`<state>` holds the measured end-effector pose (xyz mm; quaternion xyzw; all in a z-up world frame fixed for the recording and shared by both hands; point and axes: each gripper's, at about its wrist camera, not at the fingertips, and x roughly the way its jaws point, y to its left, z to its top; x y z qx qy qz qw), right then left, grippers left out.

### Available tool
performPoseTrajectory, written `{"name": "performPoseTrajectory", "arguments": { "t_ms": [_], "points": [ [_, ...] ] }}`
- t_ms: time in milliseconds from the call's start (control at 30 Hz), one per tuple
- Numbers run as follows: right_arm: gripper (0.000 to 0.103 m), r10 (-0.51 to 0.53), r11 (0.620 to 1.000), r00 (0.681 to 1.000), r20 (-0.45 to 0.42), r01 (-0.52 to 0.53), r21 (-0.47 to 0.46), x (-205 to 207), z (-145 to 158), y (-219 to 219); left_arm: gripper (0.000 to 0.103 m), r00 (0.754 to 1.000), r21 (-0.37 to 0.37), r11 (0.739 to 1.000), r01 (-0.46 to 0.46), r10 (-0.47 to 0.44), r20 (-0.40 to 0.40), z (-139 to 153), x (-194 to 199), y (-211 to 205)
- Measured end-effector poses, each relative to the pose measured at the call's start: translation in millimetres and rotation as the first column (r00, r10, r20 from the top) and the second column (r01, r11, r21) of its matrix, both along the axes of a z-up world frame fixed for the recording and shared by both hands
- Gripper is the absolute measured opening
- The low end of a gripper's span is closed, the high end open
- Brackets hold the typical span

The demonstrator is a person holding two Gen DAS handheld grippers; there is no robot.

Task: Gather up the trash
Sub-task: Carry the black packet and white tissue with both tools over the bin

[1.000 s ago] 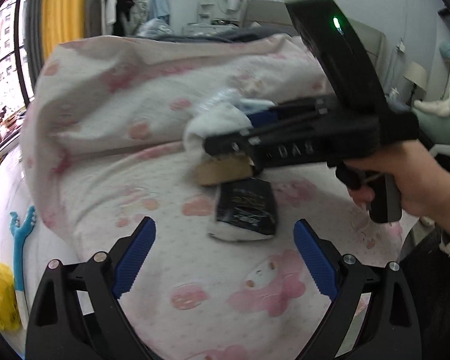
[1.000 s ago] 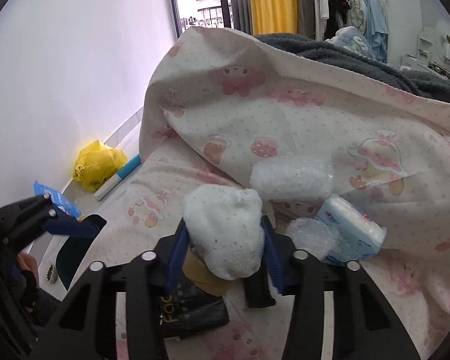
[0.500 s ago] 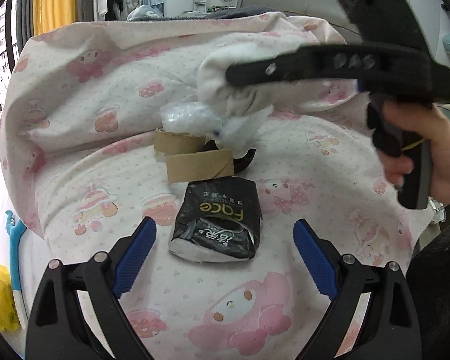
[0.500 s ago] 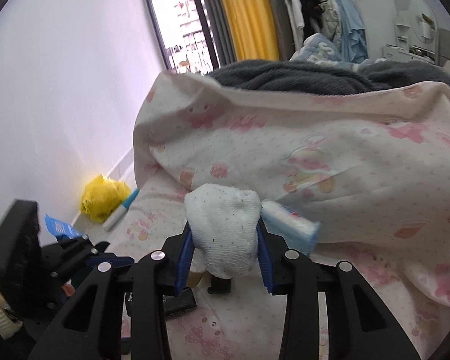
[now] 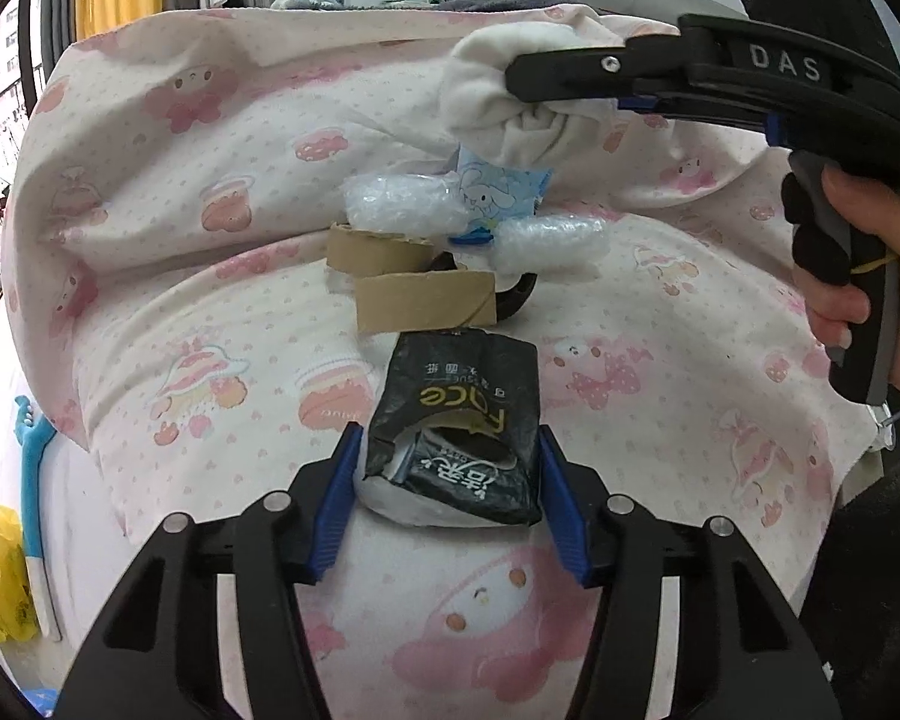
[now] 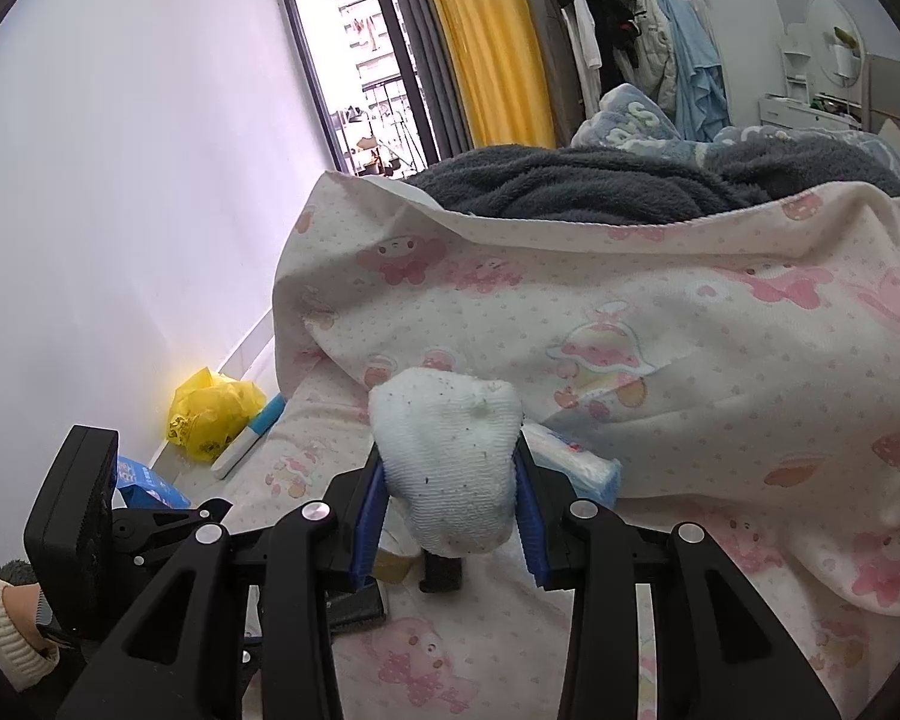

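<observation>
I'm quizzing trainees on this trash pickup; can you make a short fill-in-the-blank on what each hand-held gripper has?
1. The right hand-held gripper holds a white ____.
2. The left hand-held gripper closes on a ____ tissue pack.
3. Beyond the pack lie two ____ tubes.

Missing: sock; black; cardboard
</observation>
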<state>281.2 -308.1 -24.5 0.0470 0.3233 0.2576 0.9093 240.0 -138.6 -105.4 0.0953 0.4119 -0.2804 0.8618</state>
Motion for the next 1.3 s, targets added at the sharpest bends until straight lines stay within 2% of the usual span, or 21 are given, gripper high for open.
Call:
{"name": "performPoseTrajectory", "arguments": {
  "t_ms": [367, 667, 833, 1067, 1300],
  "points": [
    [0.039, 0.022, 1.000, 1.000, 0.001, -0.022, -0.007, 4.2, 2.7, 31.5, 0.059, 1.000, -0.016, 1.000, -0.007, 0.007, -0.009, 10.0, -11.0, 27.7],
    [0.039, 0.051, 0.999, 0.999, -0.010, -0.051, 0.013, 7.9, 4.2, 78.1, 0.059, 0.987, -0.046, 0.987, -0.152, 0.154, 0.041, 19.0, -11.0, 73.0],
    [0.039, 0.083, 0.997, 0.996, -0.007, -0.083, 0.003, 5.9, 4.4, 109.4, 0.059, 0.965, -0.073, 0.965, -0.250, 0.255, 0.061, 23.6, -10.6, 106.9],
    [0.039, 0.139, 0.990, 0.990, -0.022, -0.139, -0.013, 1.8, -0.6, 154.2, 0.059, 0.921, -0.118, 0.917, -0.381, 0.388, 0.042, 28.1, -10.1, 157.7],
    [0.039, 0.217, 0.976, 0.975, -0.037, -0.218, -0.012, -7.6, -3.3, 201.5, 0.059, 0.886, -0.068, 0.885, -0.461, 0.463, 0.005, 17.6, -9.9, 194.3]
  ]
}}
